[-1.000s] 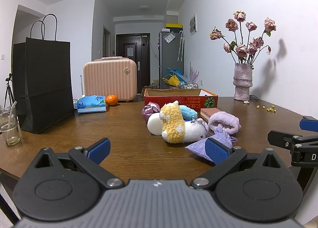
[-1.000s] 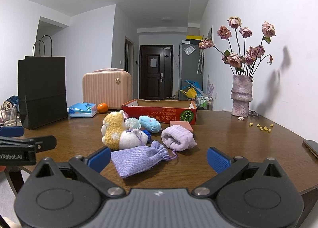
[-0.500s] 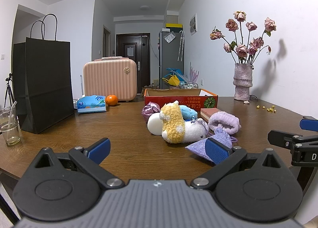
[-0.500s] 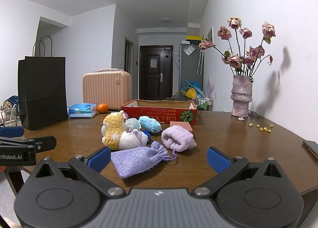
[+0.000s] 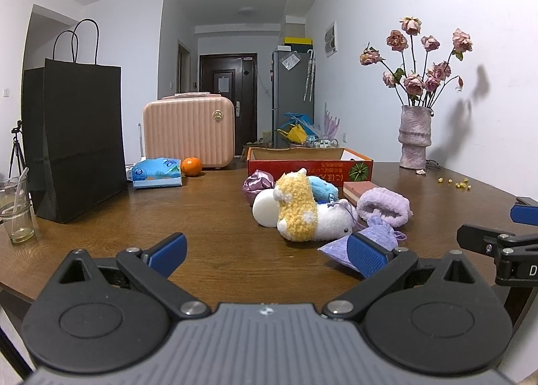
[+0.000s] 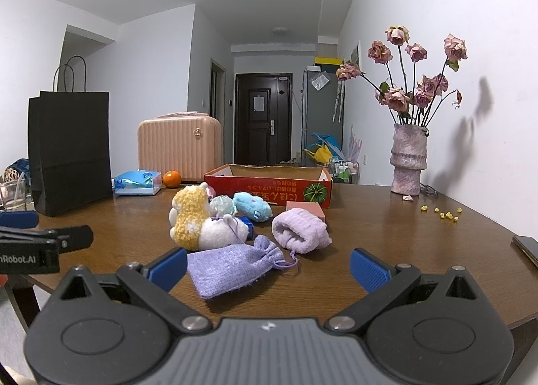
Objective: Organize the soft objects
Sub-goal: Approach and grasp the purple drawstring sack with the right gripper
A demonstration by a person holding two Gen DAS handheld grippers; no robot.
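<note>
- My left gripper [image 5: 265, 252] sits at the bottom of its view, blue pads spread wide, nothing between them, low over the wooden table [image 5: 201, 233].
- My right gripper [image 6: 267, 265] is the same: fingers apart, empty, bottom of frame.
- Soft pile is mid-frame in both views, in front of the red cardboard box [image 6: 269, 190].
- Right view shows the lilac drawstring pouch [image 6: 232, 267] whole, lying flat just above my left pad. In the left view my right pad covers part of it.
- Yellow-and-white plush [image 6: 198, 223] sits behind the pouch; the rolled purple knit piece [image 6: 299, 230] is to its right, near the pouch's drawstring.
- Blue plush [image 6: 252, 208] is clear in the right view, mostly hidden behind the yellow plush in the left.
- Only the left view shows the white ball [image 5: 265, 208] and the shiny mauve fabric bundle [image 5: 257, 183], left of the plush.
- Only the right view shows a dark flat device [image 6: 526, 247] at the right table edge.
- Each view catches the other gripper at its side edge.
- Black paper bag [image 5: 74, 136] stands at the left, vase of dried roses [image 5: 415, 136] at the right.
</note>
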